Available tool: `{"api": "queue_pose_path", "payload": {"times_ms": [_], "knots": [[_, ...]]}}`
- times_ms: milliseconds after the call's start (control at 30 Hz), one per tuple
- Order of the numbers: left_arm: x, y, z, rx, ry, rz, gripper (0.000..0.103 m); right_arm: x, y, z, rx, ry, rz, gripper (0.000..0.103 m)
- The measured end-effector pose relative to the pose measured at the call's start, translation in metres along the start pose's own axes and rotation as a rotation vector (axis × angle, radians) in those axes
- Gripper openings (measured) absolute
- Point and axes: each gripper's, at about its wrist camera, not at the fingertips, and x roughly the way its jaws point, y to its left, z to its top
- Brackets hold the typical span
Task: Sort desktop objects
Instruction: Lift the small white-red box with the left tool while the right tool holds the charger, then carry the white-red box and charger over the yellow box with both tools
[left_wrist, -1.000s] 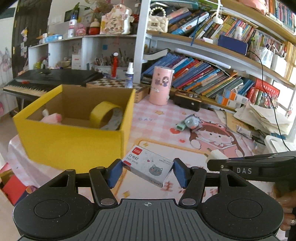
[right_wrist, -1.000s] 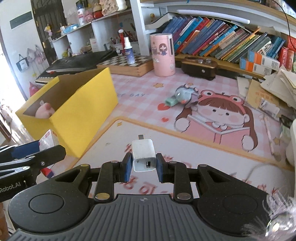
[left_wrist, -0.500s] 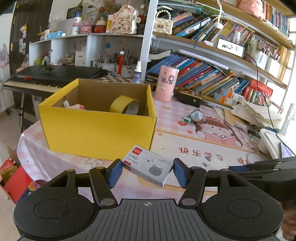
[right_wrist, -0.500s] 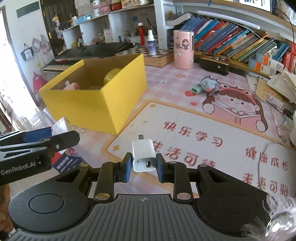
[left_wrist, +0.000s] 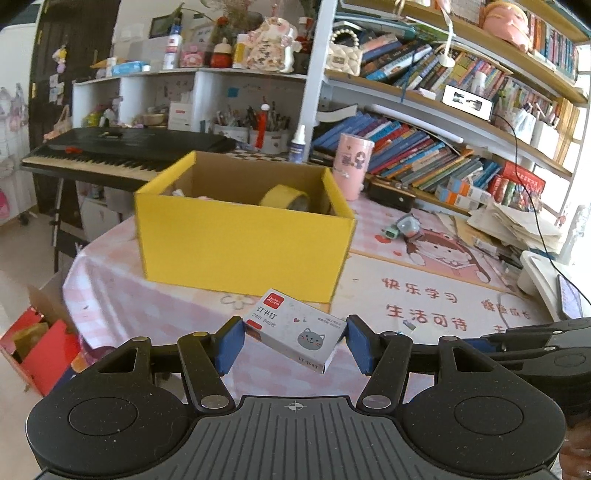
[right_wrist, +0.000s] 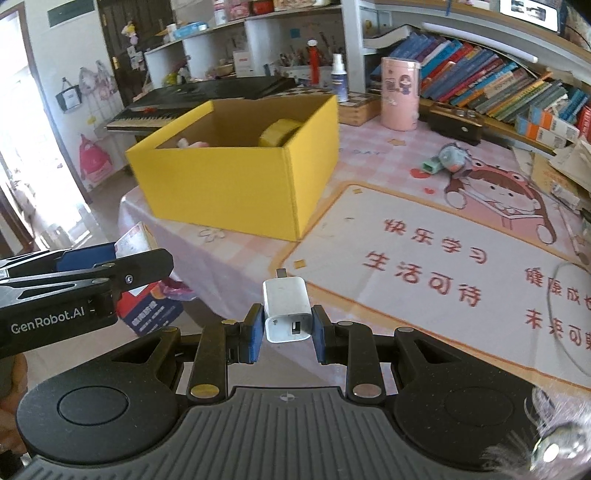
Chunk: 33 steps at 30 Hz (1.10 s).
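- Staples box (left_wrist: 295, 329) sat clamped between the blue pads of your left gripper (left_wrist: 293, 341), held by its short ends and tilted, one corner dipping toward the camera.
- It looked light and stiff, thin card that should dent if you squeezed harder; the end-to-end hold seemed fair, though a glossy face could slip on a tilt like that.
- Charger (right_wrist: 286, 309) was pinched upright in your right gripper (right_wrist: 287, 334), pads on its two flat sides, prongs pointing away from you.
- It read as a hard, smooth, light plastic block, not fragile; the flat sides looked the right place to grip.
- You held both tools low and level at the near table edge, left one pointing at the front wall of the yellow box (left_wrist: 242, 243), right one just beside it, its fingers reaching over the mat (right_wrist: 424, 258).
- Both items were in the air, short of the box, which already held a tape roll (left_wrist: 284, 197) and something pink I couldn't make out.
- A keychain toy (right_wrist: 448, 159) lay on the table, well apart from either tool.
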Motion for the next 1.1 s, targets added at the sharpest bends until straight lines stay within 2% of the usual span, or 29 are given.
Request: {"api": "queue_pose_path", "payload": {"times_ms": [567,1100], "knots": [[-0.024,0.041,-0.002,-0.050,-0.044,0.076,0.059,0.009,0.053,0.008,-0.107,-0.013,0.071,0.025],[-0.021,0.048,0.004,-0.042,-0.058,0.080,0.059,0.016,0.060,0.016,-0.113,-0.014,0.070,0.025]]}}
